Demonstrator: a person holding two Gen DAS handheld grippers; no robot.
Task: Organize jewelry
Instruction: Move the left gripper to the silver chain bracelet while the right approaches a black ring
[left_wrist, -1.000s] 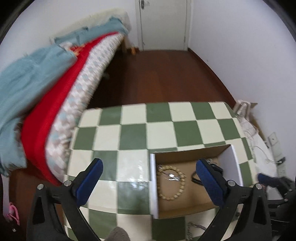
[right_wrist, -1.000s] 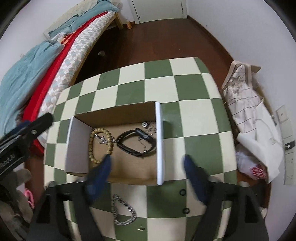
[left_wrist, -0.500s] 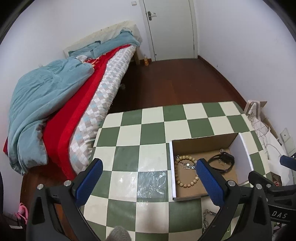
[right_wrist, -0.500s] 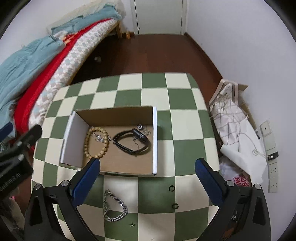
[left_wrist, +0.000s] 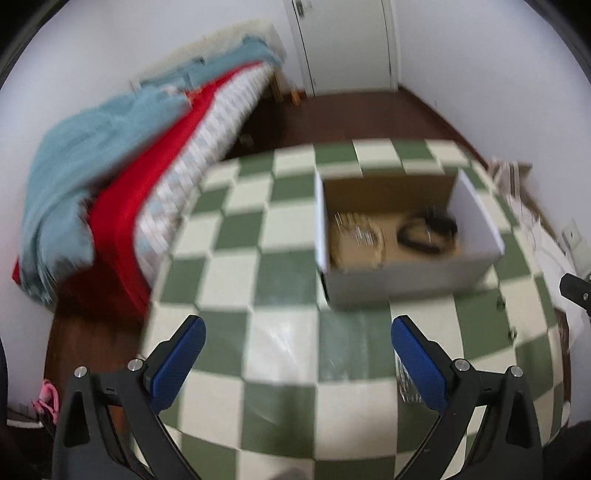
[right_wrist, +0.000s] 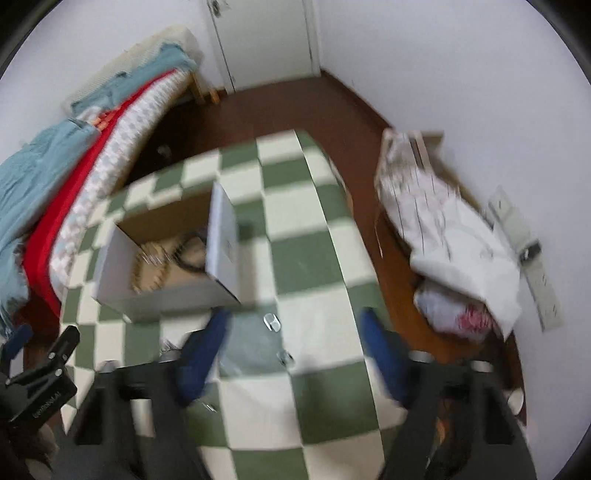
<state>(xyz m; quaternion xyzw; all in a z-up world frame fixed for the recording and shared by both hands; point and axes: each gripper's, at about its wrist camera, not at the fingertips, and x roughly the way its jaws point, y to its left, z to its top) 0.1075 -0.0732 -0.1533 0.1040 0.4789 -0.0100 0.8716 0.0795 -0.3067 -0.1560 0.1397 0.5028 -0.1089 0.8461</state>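
Closing w/ nothing between pads, right gripper (right_wrist: 293, 345) near box (right_wrist: 168, 295): could nudge rings (right_wrist: 271, 321) off table (right_wrist: 306, 258); left gripper (left_wrist: 297, 356) wide apart.

An open cardboard box (left_wrist: 402, 273) sat on the checkered counter (left_wrist: 258, 236), holding a wooden bead bracelet (left_wrist: 356, 236) beside a black band (left_wrist: 424, 234). Two small rings (right_wrist: 271, 321) lay outside it.

Motion-blurred jewelry (left_wrist: 388, 236) inside the box (left_wrist: 406, 280), pieces indistinct

Black left tool (left_wrist: 297, 345); blue pads (left_wrist: 177, 363); silver screws.
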